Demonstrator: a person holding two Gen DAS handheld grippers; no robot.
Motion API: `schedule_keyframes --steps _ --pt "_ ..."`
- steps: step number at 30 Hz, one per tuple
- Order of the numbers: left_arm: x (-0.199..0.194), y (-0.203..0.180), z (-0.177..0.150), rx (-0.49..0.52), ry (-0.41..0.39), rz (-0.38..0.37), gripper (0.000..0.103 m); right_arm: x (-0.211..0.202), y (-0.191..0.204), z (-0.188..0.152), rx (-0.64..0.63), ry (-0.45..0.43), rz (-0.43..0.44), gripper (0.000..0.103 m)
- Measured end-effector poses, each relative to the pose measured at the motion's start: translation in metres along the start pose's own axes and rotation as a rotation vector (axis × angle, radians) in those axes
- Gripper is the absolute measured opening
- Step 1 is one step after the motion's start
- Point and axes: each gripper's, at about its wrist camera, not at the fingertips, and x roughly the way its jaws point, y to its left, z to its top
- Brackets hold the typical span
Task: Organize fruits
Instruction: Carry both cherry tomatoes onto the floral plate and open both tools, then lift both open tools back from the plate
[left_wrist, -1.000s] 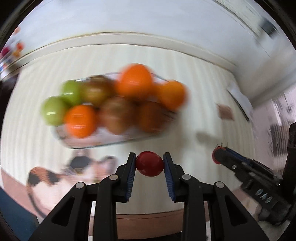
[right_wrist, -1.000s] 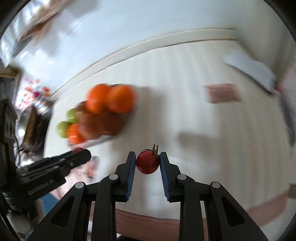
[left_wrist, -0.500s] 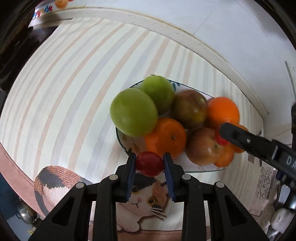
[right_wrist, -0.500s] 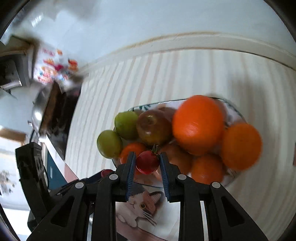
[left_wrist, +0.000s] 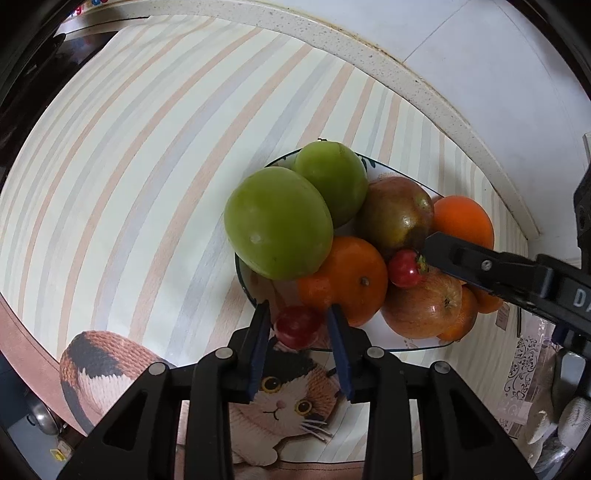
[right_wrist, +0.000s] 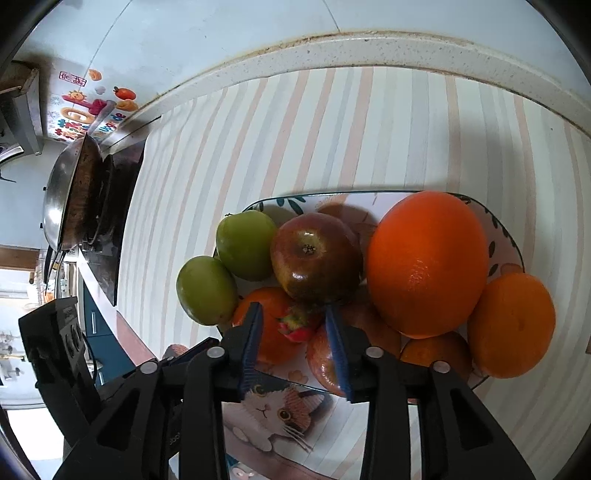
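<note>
Green plums (left_wrist: 280, 221) and oranges (right_wrist: 424, 262) crowd plate (right_wrist: 506, 236).

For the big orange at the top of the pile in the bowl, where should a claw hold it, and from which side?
Grip the big orange across its widest middle, coming from above: it sits highest in the bowl, its top is bare, and the smaller orange and dark apple crowd its sides.

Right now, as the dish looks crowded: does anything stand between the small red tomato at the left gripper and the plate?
Nothing visible does. The small red cherry tomato sits between the left gripper's parted fingers, over a bare patch of the patterned plate near its rim, just before the orange mandarin.
</note>
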Motion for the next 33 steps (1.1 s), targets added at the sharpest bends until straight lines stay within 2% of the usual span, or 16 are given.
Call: schedule_keyframes --steps 1,3,5,7,8,9,12,16,19,28,33 --pt "-0.002 0.0 0.0 0.001 -0.002 -0.006 0.031 -0.003 0.0 -0.001 0.002 -0.007 -0.004 0.048" --pt "-0.004 0.001 0.001 0.006 -0.008 -0.003 0.044 -0.011 -0.003 -0.003 0.011 -0.024 -0.009 0.061" --pt "-0.009 0.0 0.0 0.012 -0.019 -0.006 0.051 -0.02 -0.006 -0.007 0.016 -0.039 -0.009 0.061" --pt "-0.017 -0.002 -0.001 0.022 -0.036 0.002 0.066 -0.029 -0.007 -0.012 0.009 -0.062 -0.031 0.065" --pt "-0.022 -0.003 -0.002 0.032 -0.046 0.014 0.079 -0.035 -0.008 -0.016 0.004 -0.084 -0.047 0.073" --pt "-0.025 -0.004 -0.002 0.039 -0.056 0.029 0.086 -0.041 -0.007 -0.02 -0.006 -0.101 -0.066 0.082" --pt "-0.038 -0.006 -0.009 0.062 -0.089 0.082 0.086 -0.059 -0.004 -0.035 -0.048 -0.16 -0.155 0.091" --pt "-0.055 -0.01 -0.026 0.095 -0.135 0.151 0.087 -0.078 -0.001 -0.058 -0.101 -0.213 -0.263 0.094" --pt "-0.067 -0.014 -0.039 0.11 -0.165 0.178 0.087 -0.093 -0.002 -0.079 -0.121 -0.255 -0.311 0.096" --pt "-0.114 -0.034 -0.075 0.128 -0.273 0.209 0.087 -0.135 -0.003 -0.136 -0.127 -0.356 -0.32 0.096" --pt "-0.151 -0.05 -0.11 0.142 -0.355 0.225 0.087 -0.173 0.008 -0.172 -0.147 -0.438 -0.309 0.099"
